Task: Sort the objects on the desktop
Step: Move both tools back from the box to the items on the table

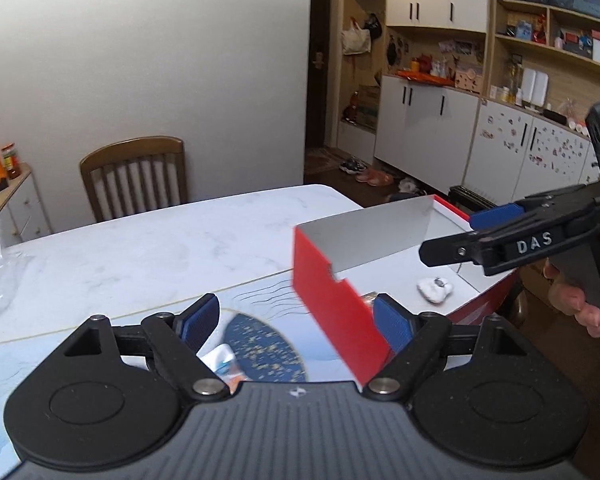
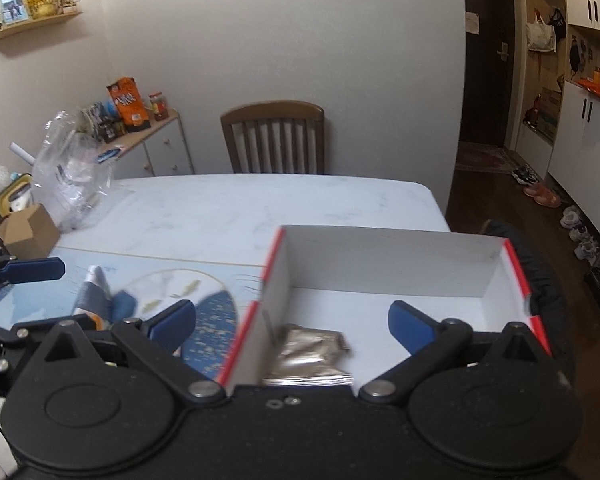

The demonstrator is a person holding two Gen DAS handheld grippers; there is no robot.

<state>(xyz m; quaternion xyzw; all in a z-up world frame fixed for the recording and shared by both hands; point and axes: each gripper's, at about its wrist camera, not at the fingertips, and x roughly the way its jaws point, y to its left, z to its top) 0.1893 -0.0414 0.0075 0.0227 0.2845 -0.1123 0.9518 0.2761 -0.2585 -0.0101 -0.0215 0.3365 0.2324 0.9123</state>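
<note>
A red box with a white inside (image 1: 332, 300) (image 2: 384, 260) stands on the table at the right. In it lie a crumpled white object (image 1: 435, 289) and a brownish foil packet (image 2: 308, 354). My left gripper (image 1: 298, 322) is open and empty, low over the blue printed mat (image 1: 260, 344), its right finger beside the box's red wall. My right gripper (image 2: 292, 322) is open and empty, hovering over the box's left wall; it also shows in the left wrist view (image 1: 456, 236). A small packet (image 1: 220, 362) (image 2: 94, 296) lies on the mat.
A white marble table (image 2: 228, 208) carries a clear plastic bag (image 2: 70, 184) and a small cardboard box (image 2: 26, 232) at its left. A wooden chair (image 2: 274, 138) stands behind it. A side cabinet with snacks (image 2: 140, 128) is at the far left. Shoes lie on the floor (image 2: 540, 196).
</note>
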